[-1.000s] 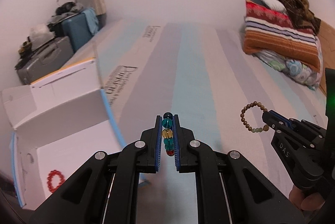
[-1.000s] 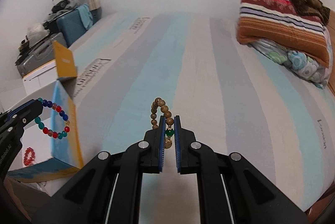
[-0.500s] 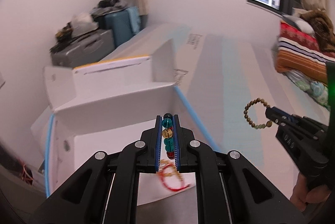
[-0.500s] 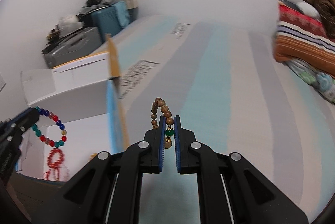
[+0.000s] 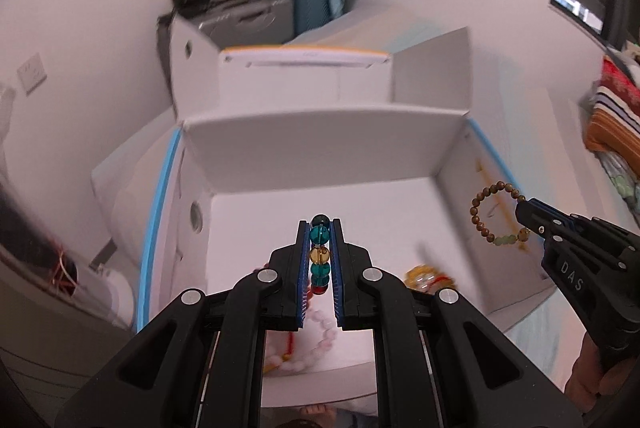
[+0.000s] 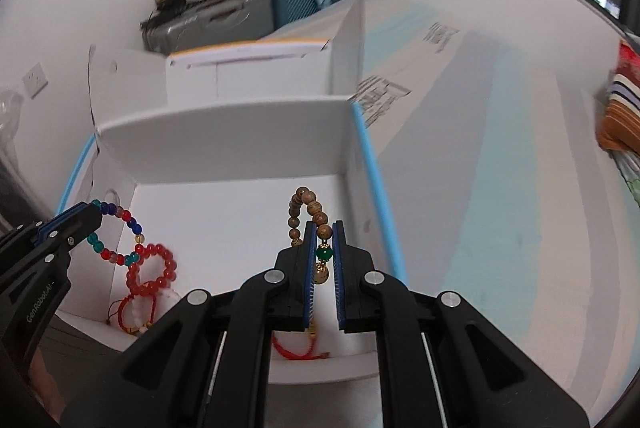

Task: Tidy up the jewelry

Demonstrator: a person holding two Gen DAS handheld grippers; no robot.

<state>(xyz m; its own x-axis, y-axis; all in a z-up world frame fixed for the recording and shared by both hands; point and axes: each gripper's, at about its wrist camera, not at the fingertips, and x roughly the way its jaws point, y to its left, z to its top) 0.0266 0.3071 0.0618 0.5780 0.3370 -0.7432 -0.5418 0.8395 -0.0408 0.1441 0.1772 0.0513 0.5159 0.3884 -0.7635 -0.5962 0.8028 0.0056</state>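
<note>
My left gripper [image 5: 320, 228] is shut on a bracelet of teal, amber and red glass beads [image 5: 320, 254], held over the open white cardboard box [image 5: 320, 136]. In the right wrist view that same colourful bracelet [image 6: 120, 234] hangs from the left gripper [image 6: 90, 218] at the box's left side. My right gripper [image 6: 323, 228] is shut on a brown wooden bead bracelet [image 6: 308, 208] with a green bead, above the box's right half. The wooden bracelet [image 5: 494, 214] also shows in the left wrist view. On the box floor lie a red bead bracelet [image 6: 154, 268] and a pale pink bracelet [image 5: 316, 340].
The box has raised flaps [image 6: 224, 140] and a blue-edged rim [image 6: 376, 180]. It stands beside a striped bed [image 6: 500, 156]. Suitcases [image 6: 248, 8] are stacked by the far wall. Folded blankets [image 5: 616, 116] lie on the bed's right.
Both grippers swung left from above the bed to over the open box, each still holding its bracelet. The box interior and the jewelry in it came into view.
</note>
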